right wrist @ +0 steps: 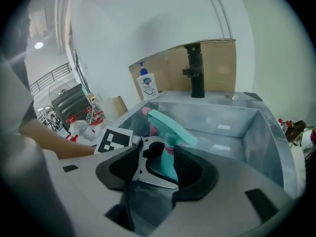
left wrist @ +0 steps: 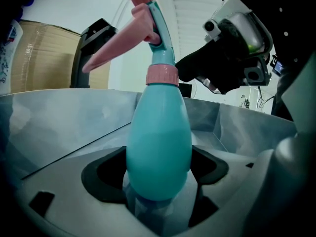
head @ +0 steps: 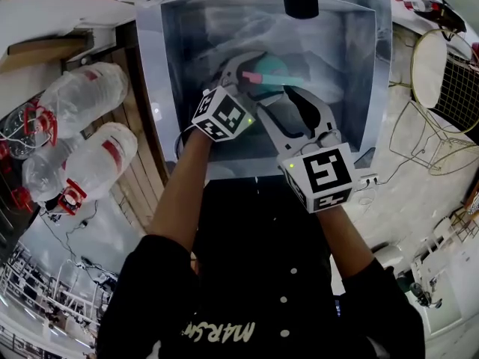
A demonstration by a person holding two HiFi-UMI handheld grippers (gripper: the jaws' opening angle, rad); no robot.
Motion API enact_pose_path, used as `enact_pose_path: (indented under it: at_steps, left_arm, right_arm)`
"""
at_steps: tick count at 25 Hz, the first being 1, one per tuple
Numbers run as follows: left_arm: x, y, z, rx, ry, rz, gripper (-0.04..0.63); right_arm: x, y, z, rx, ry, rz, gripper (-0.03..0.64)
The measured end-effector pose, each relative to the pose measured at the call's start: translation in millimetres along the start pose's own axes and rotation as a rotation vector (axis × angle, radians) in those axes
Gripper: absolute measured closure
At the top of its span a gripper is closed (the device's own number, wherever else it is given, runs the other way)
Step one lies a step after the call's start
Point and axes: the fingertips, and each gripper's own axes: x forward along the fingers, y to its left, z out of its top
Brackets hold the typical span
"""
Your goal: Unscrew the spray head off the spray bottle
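Bottle (left wrist: 159, 142) held over sink (head: 150, 88), spray head (left wrist: 143, 28) still on.
Left gripper (left wrist: 160, 186) has its fingers clamped on the teal bottle's lower body, above the sink's middle. Right gripper (right wrist: 158, 169) has its fingers apart about the bottle's neck, pressing nothing.

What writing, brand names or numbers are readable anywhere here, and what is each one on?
"MARS", roughly, in pale letters on the person's black shirt; the rest is unclear.
Label on the soap bottle: too small to read.
Patterns on the marker cubes: black-and-white squares, no words.
No print shows on the spray bottle.
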Motion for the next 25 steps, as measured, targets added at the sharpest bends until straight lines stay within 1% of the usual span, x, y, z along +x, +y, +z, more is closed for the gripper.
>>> enact_pose_path:
  at_steps: [6, 16, 18, 22, 25]
  left_arm:
    - [1.9, 0.1, 0.6, -0.008, 0.017, 0.023, 0.202]
    - [1.3, 2.3, 1.3, -0.023, -0.004, 0.038, 0.202]
    - [0.9, 2.7, 1.4, -0.02, -0.005, 0.039, 0.202]
    - [1.9, 2.0, 1.8, -0.018, -0.001, 0.039, 0.202]
    - [1.4, 0.9, 1.1, -0.011, 0.003, 0.038, 0.202]
  right_arm:
    - [2.2, -1.6, 1.5, -0.01, -0.005, -0.067, 0.382]
    - [5.3, -5.5, 3.3, -0.074, -0.022, -0.119, 0.38]
    - [6.3, -5.7, 4.4, -0.083, -0.024, -0.115, 0.368]
    - [7.5, 0.3, 3.3, -0.118, -0.024, -0.067, 0.292]
    - [7.5, 2.5, 2.7, -0.11, -0.034, -0.054, 0.272]
